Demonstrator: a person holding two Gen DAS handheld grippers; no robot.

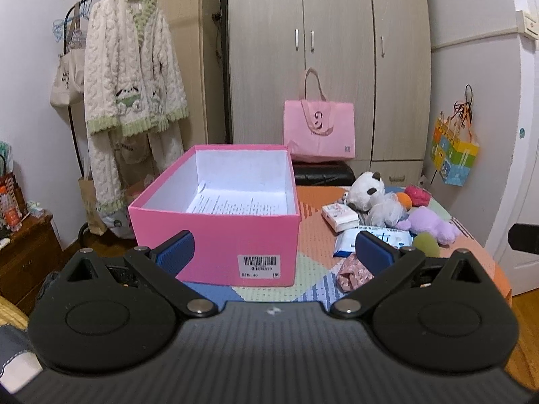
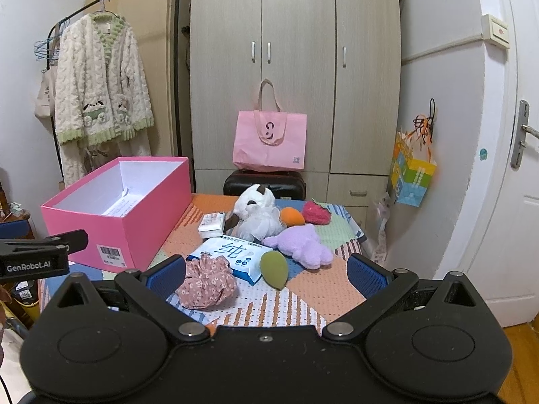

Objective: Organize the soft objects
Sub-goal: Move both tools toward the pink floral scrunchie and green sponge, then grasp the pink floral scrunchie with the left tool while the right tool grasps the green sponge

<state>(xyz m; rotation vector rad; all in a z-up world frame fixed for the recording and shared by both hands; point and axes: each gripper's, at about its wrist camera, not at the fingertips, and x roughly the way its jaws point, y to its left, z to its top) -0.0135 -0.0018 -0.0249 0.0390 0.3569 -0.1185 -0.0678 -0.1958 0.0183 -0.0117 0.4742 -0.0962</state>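
Note:
An open pink box [image 1: 215, 232] [image 2: 114, 215] stands on the patterned table, a printed sheet on its floor. Right of it lie soft things: a panda plush [image 2: 254, 203] [image 1: 365, 190], a white mesh puff [image 2: 261, 224], an orange sponge [image 2: 291, 216], a red plush [image 2: 316, 213], a purple plush [image 2: 303, 245] [image 1: 431, 224], a green sponge [image 2: 274, 269] [image 1: 426, 244] and a floral scrunchie [image 2: 207, 284] [image 1: 352, 272]. My left gripper [image 1: 274, 252] is open and empty before the box. My right gripper [image 2: 267, 274] is open and empty, the scrunchie by its left finger.
A wipes pack [image 2: 232, 257] and a small tissue pack [image 2: 212, 224] lie among the soft things. A pink tote [image 2: 269, 141] sits on a black stool behind the table. A robe [image 1: 131, 70] hangs on a rack at left. Wardrobe behind, door at right.

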